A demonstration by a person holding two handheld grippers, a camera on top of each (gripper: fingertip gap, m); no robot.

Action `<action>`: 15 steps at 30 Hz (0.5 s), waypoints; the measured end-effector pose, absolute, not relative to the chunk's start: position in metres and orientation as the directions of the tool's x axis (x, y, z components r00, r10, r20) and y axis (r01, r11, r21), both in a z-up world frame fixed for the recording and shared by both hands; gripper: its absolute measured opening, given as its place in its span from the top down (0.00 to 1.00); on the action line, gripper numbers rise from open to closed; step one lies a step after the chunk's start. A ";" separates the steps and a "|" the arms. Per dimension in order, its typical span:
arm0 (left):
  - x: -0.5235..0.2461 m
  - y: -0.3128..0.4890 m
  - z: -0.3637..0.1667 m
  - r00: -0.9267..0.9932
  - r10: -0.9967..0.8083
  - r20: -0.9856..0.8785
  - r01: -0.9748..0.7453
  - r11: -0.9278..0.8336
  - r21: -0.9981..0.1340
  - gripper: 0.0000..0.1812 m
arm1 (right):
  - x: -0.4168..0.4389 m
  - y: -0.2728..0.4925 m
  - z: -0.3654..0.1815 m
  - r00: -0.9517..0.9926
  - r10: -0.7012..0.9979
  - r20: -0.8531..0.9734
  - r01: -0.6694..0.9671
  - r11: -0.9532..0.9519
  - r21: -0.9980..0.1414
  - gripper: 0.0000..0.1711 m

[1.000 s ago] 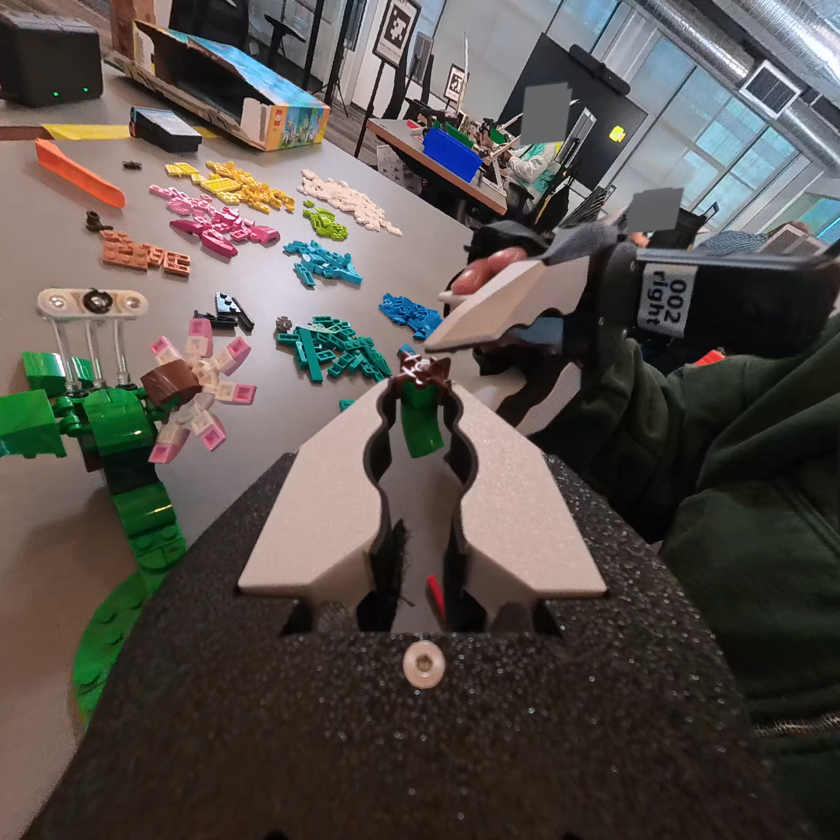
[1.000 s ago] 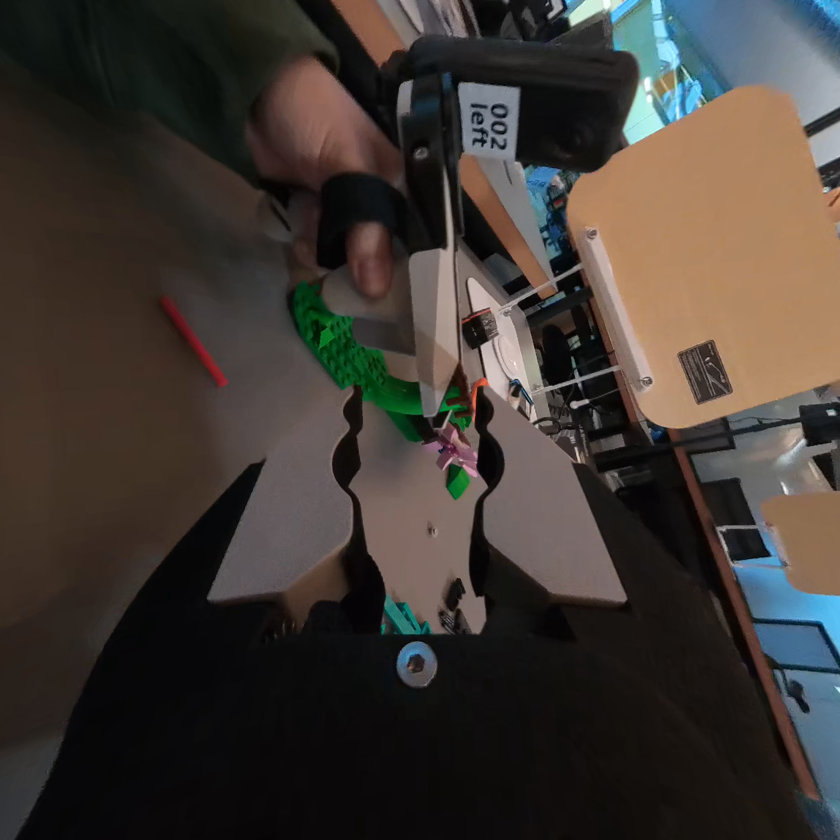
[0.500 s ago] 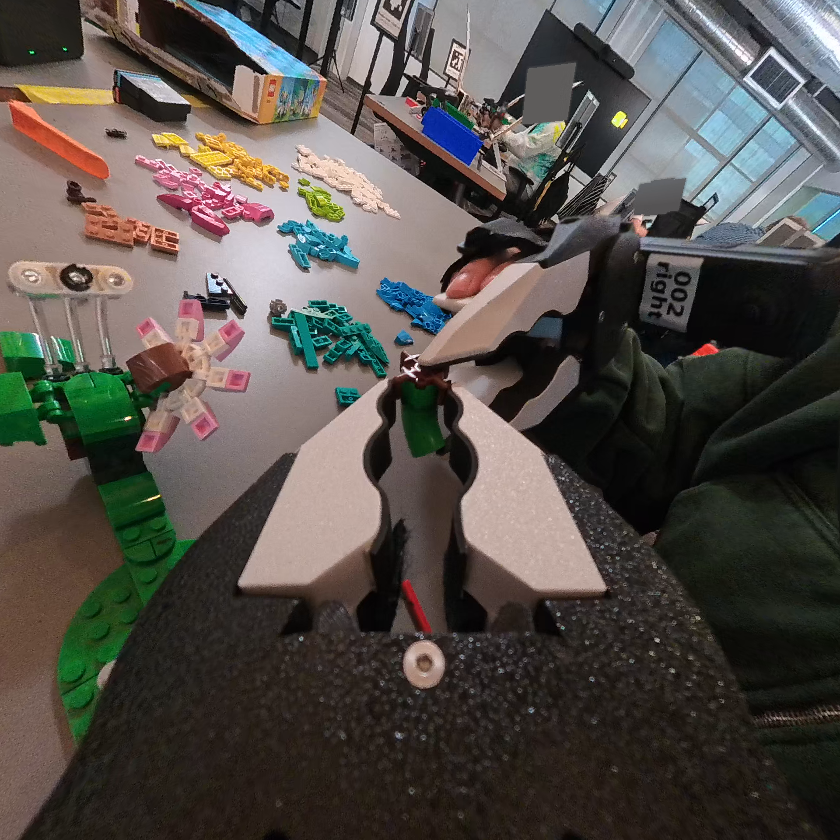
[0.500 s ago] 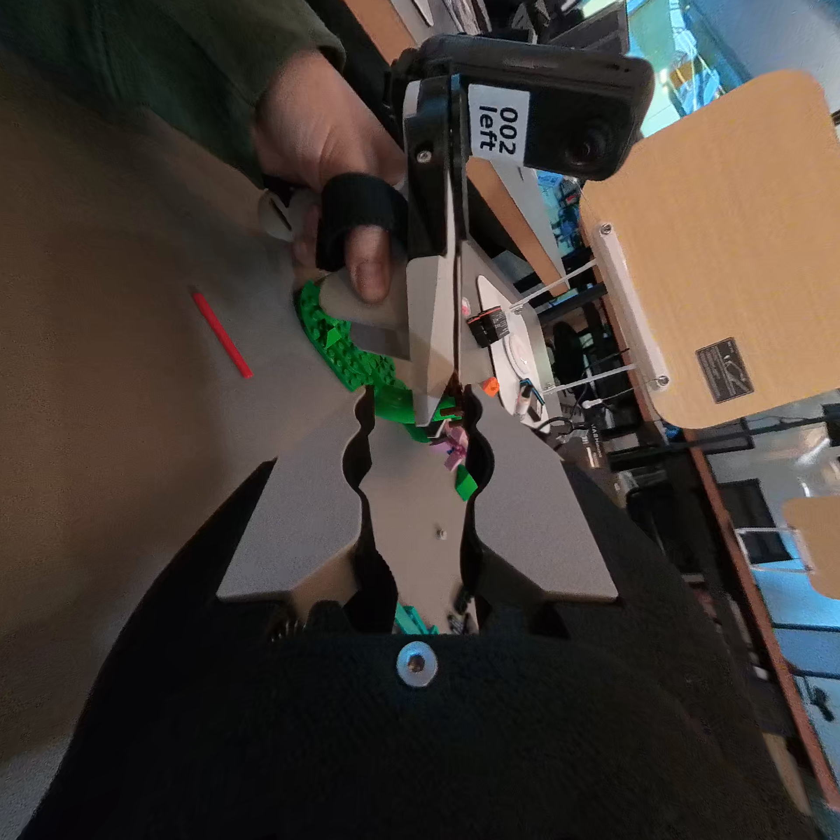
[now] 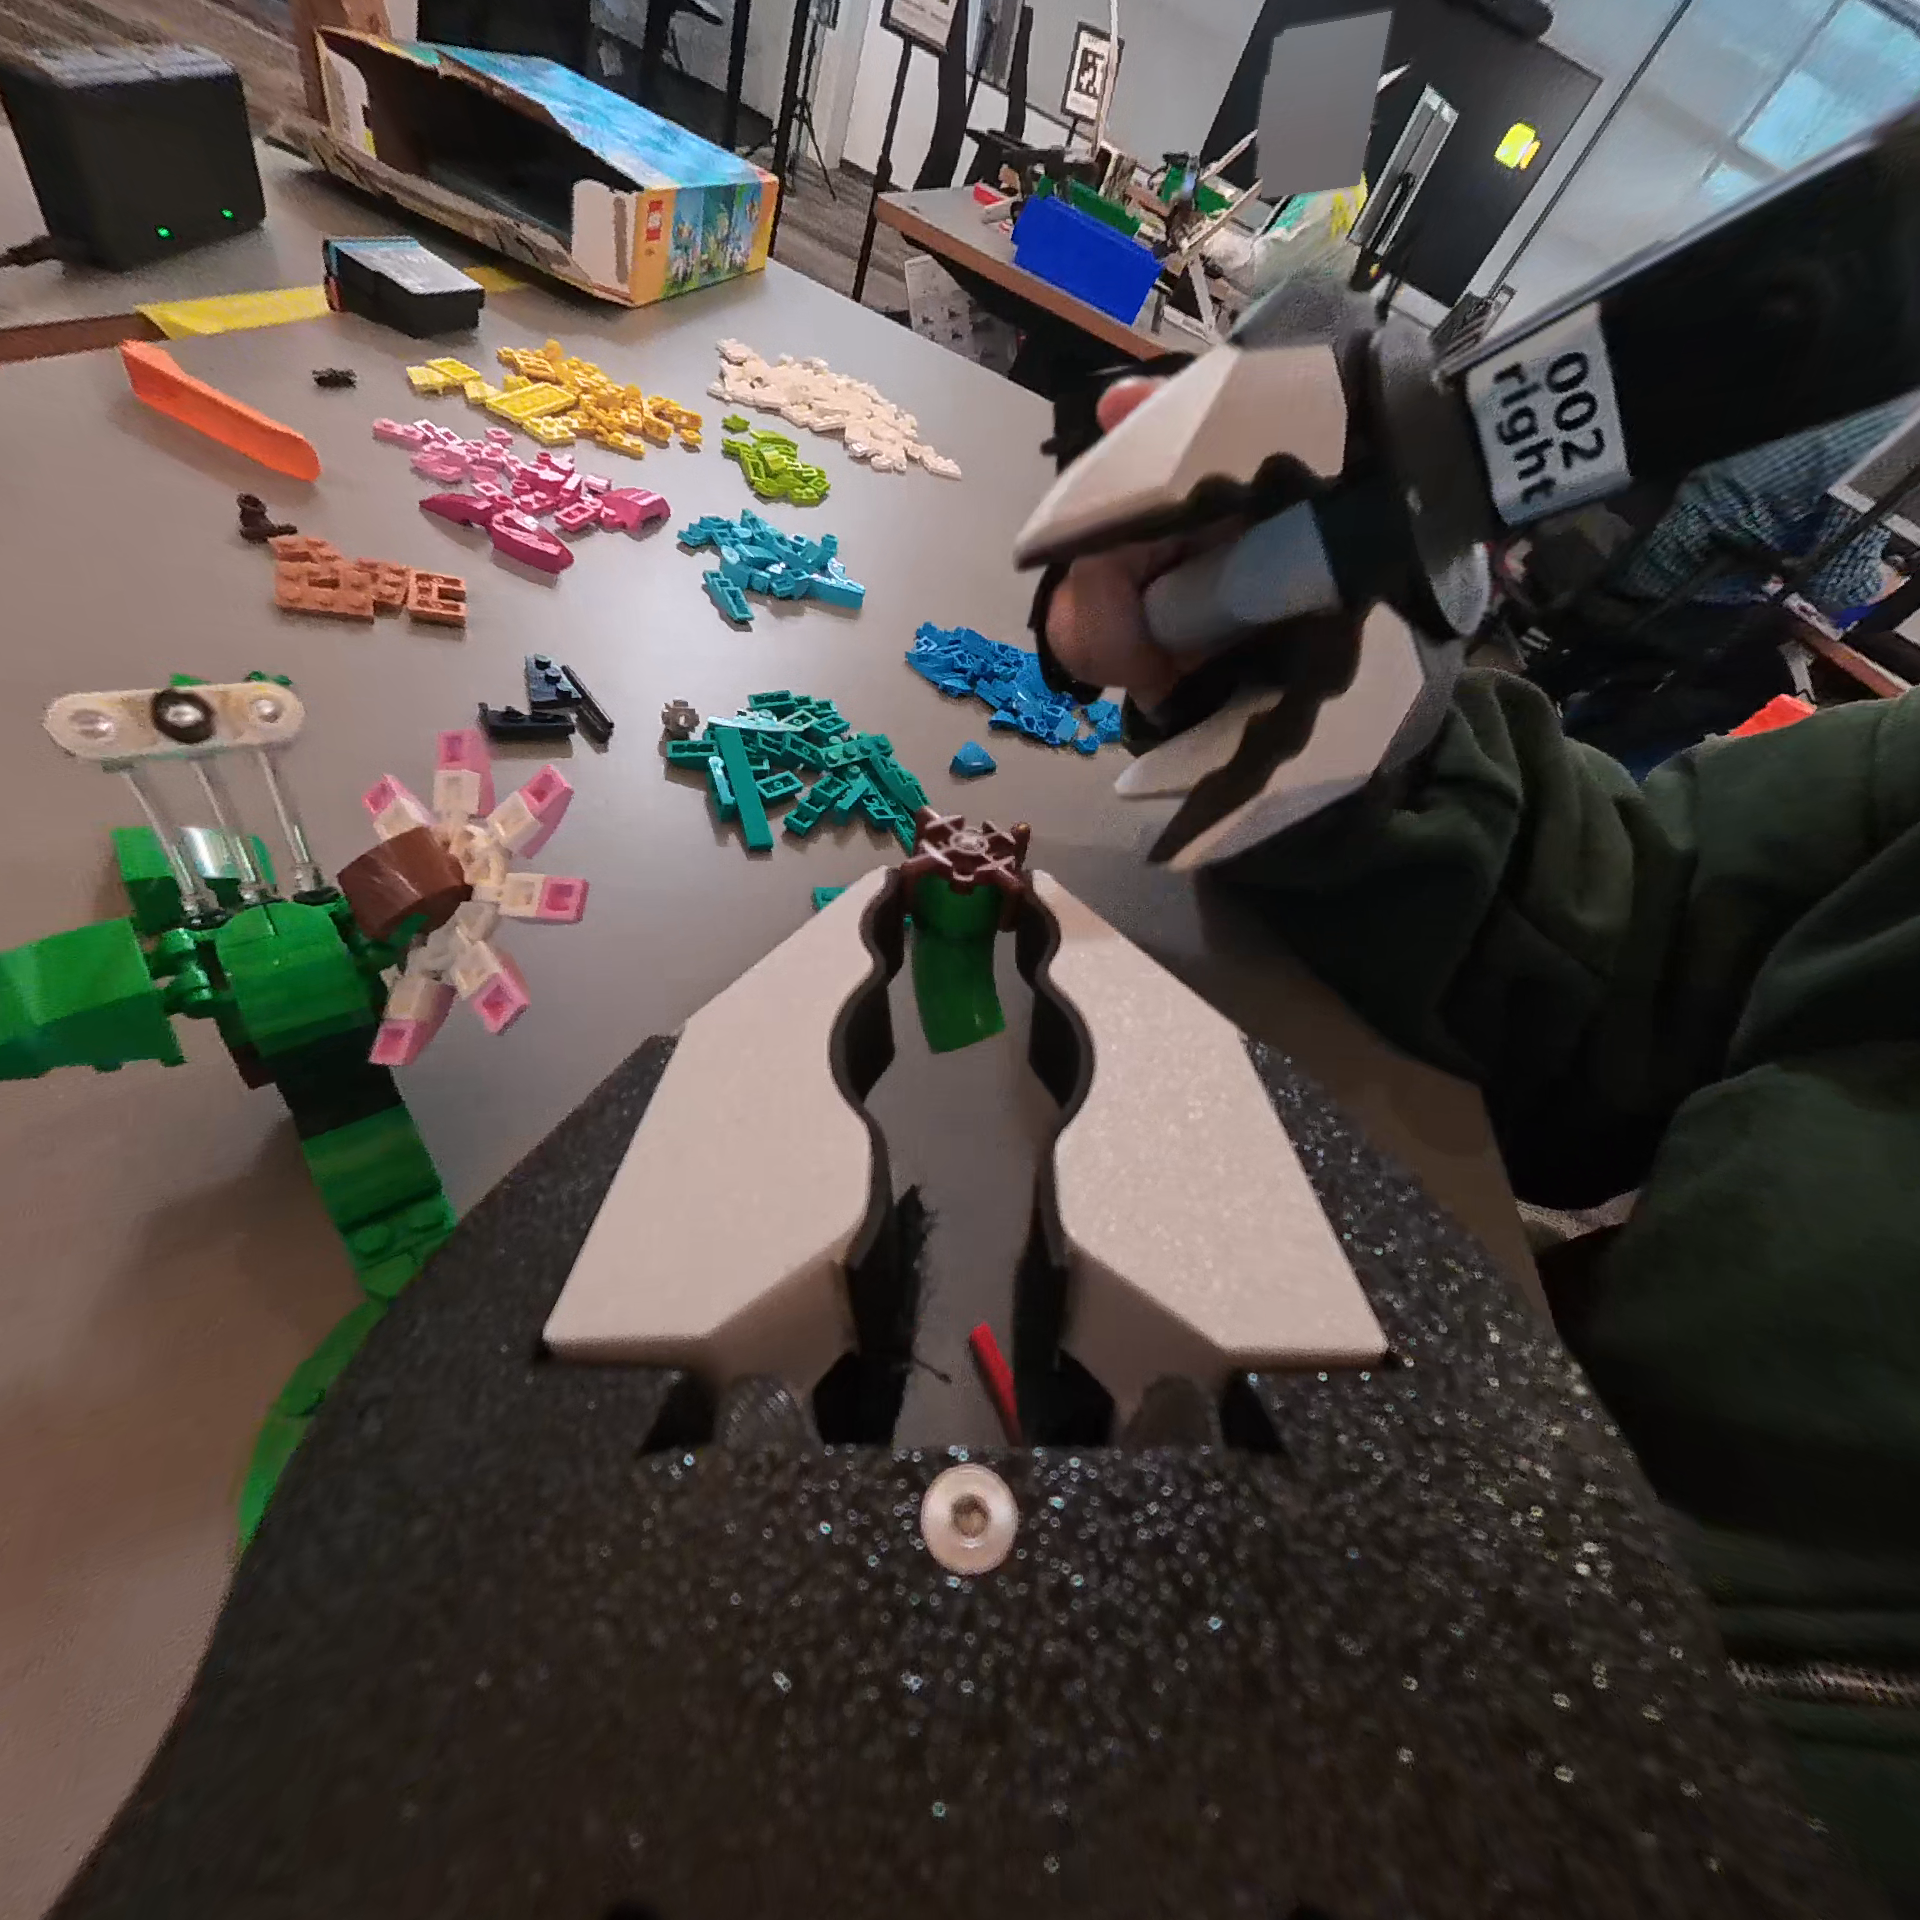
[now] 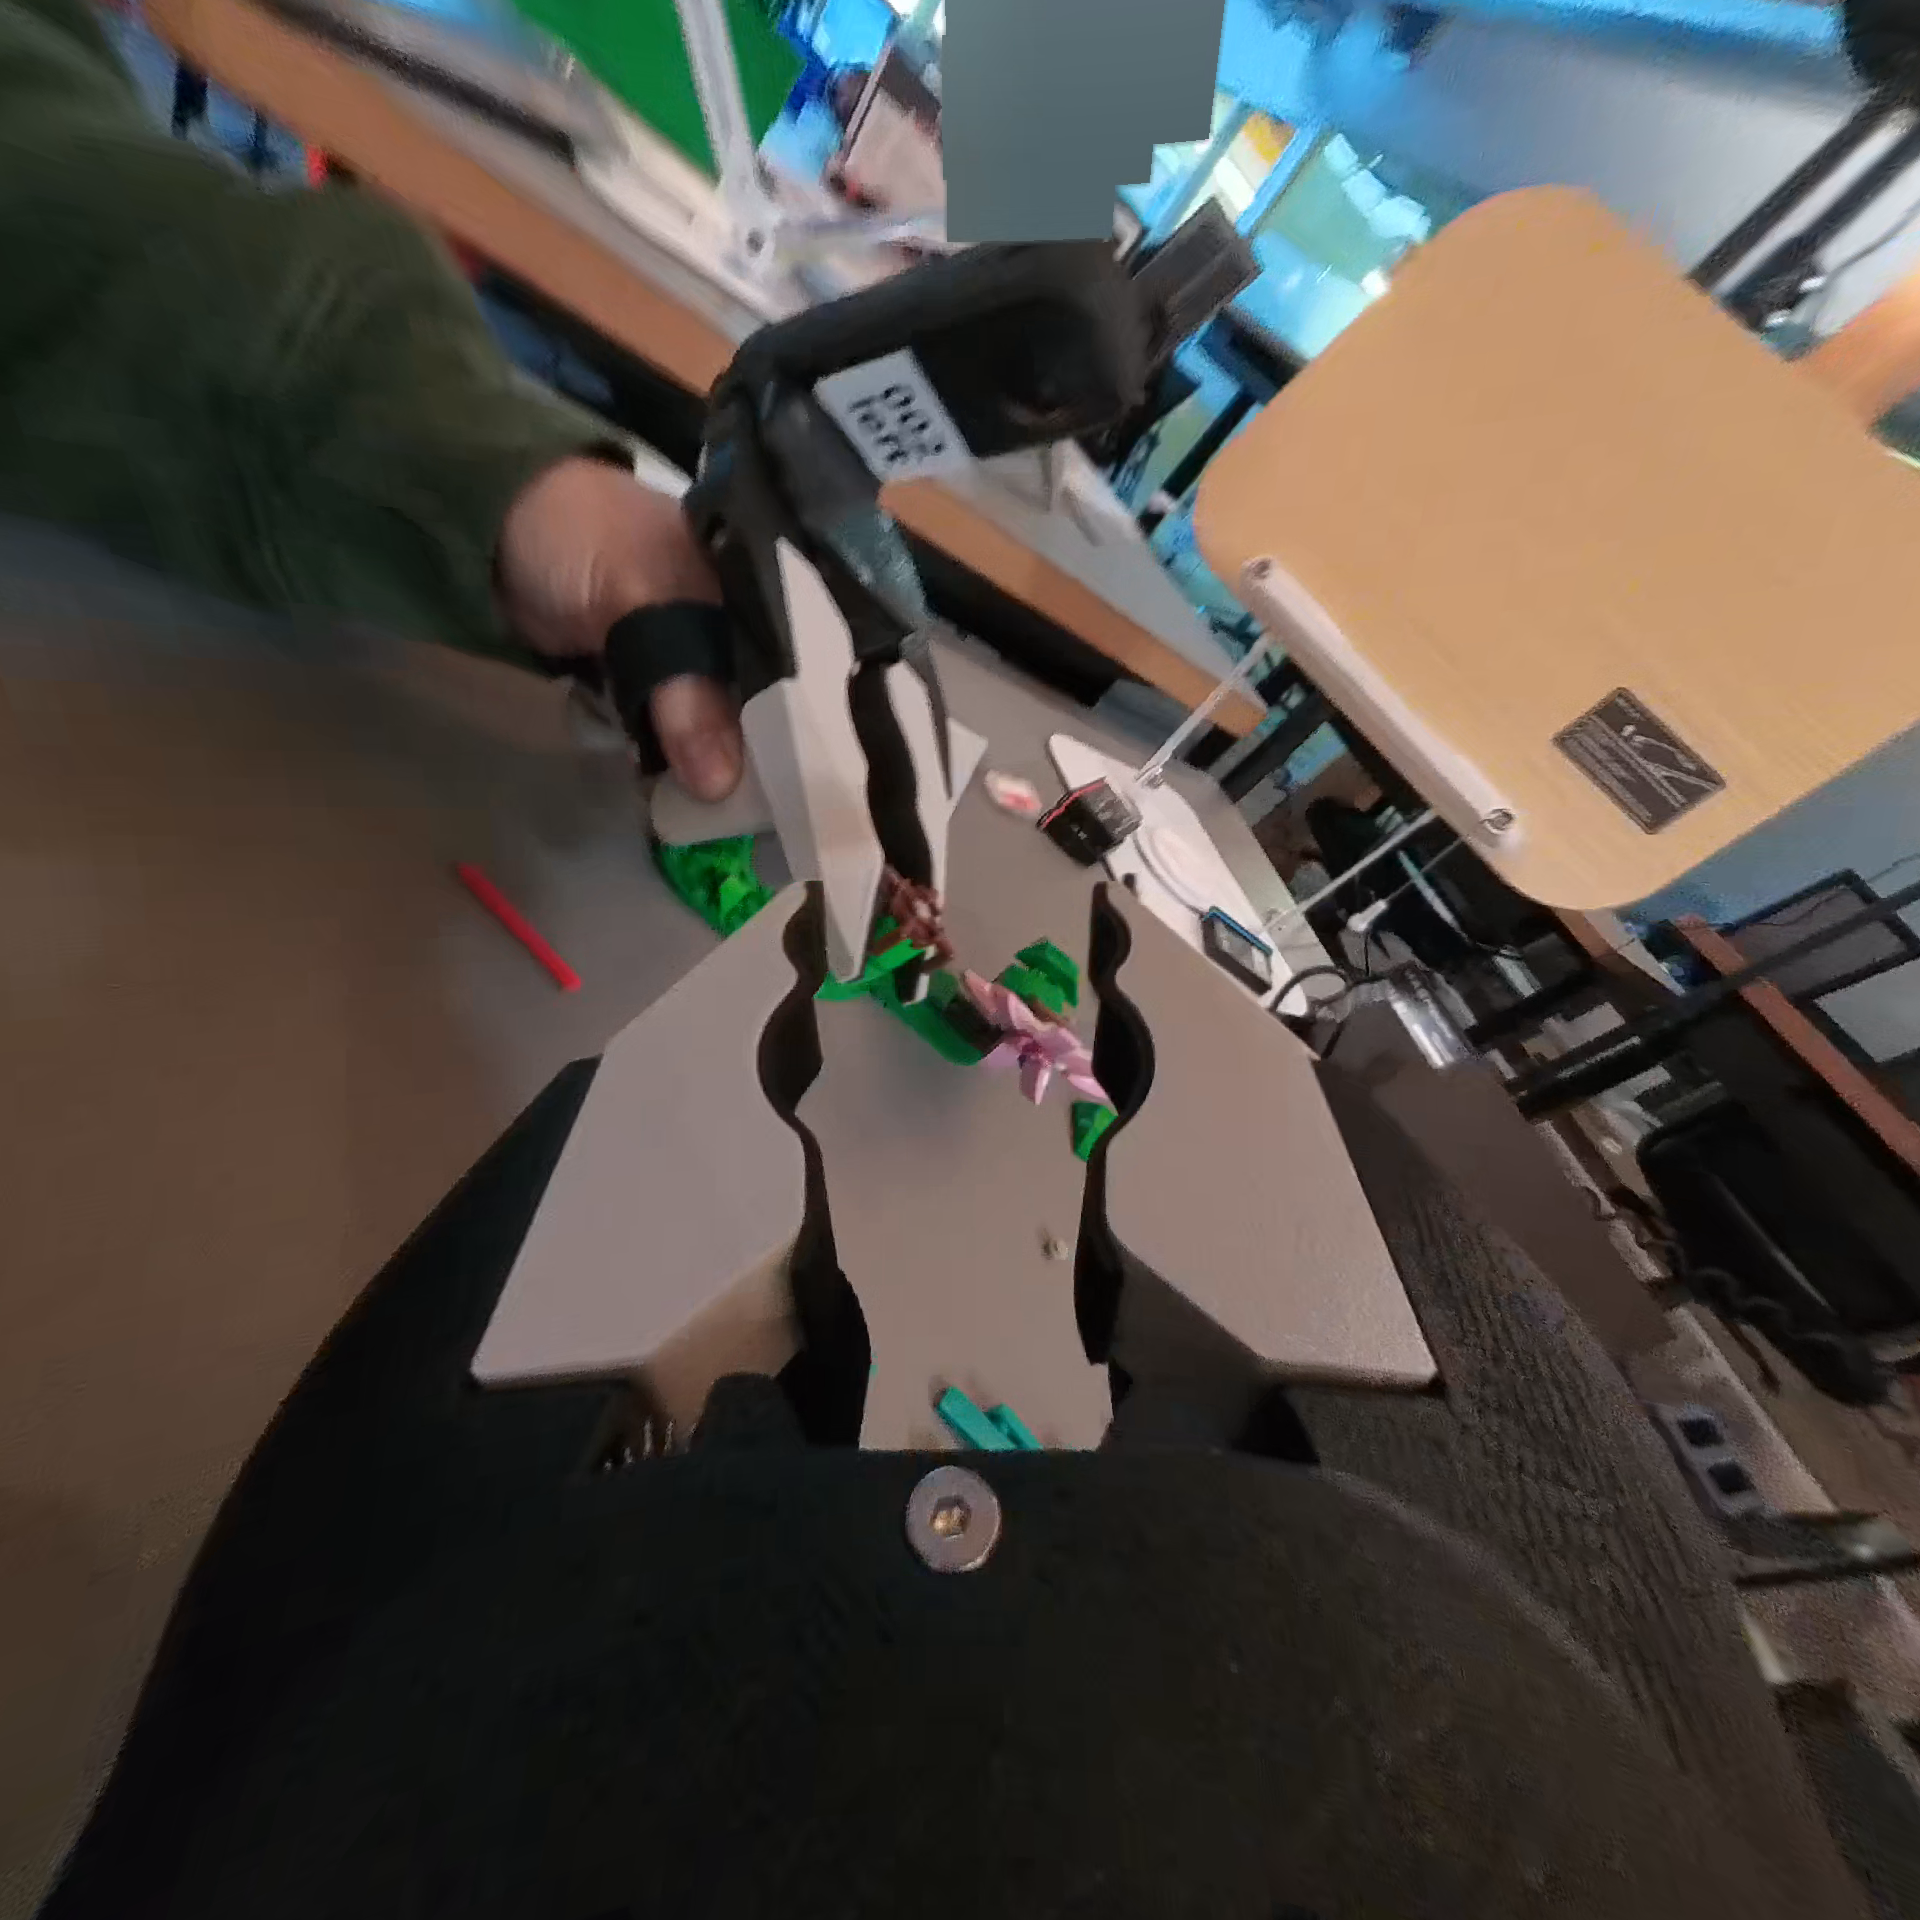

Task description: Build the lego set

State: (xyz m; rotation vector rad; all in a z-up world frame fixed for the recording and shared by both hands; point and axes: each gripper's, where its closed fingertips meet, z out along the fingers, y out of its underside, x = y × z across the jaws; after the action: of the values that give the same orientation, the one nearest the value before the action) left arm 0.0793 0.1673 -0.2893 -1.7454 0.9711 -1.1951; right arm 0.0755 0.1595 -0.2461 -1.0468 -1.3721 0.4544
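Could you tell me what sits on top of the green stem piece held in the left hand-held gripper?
A small brown spoked wheel-shaped piece caps the green curved stem piece. Their joint is hidden between the left hand-held gripper fingers.

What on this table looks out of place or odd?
One red stick lies alone on the bare table, far from the bricks sorted into colour piles such as the yellow pile. The box lies on its side, torn open. Nothing looks spilled.
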 end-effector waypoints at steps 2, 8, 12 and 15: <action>0.079 0.169 -0.287 0.264 -0.905 0.333 -0.139 -0.377 -0.916 0.89 | 0.081 0.164 -0.238 0.251 0.814 0.524 0.238 0.473 -0.848 0.71; 0.076 0.175 -0.268 0.329 -0.932 0.152 -0.095 -0.193 -0.977 0.89 | 0.094 0.188 -0.229 0.386 0.849 0.361 0.142 0.332 -0.933 0.72; 0.063 0.188 -0.255 0.484 -0.871 -0.084 -0.124 0.026 -0.992 0.90 | 0.100 0.197 -0.222 0.424 0.882 0.203 0.049 0.202 -0.978 0.72; 0.049 0.194 -0.237 0.572 -0.795 -0.201 -0.111 0.168 -0.980 0.90 | 0.108 0.211 -0.226 0.480 0.869 0.122 0.058 0.107 -0.993 0.73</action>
State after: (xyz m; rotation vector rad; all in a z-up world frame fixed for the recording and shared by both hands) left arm 0.0487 0.1940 -0.2368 -1.3364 0.8669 -0.5857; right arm 0.1081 0.2113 -0.2265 -1.3416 -0.9060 0.7365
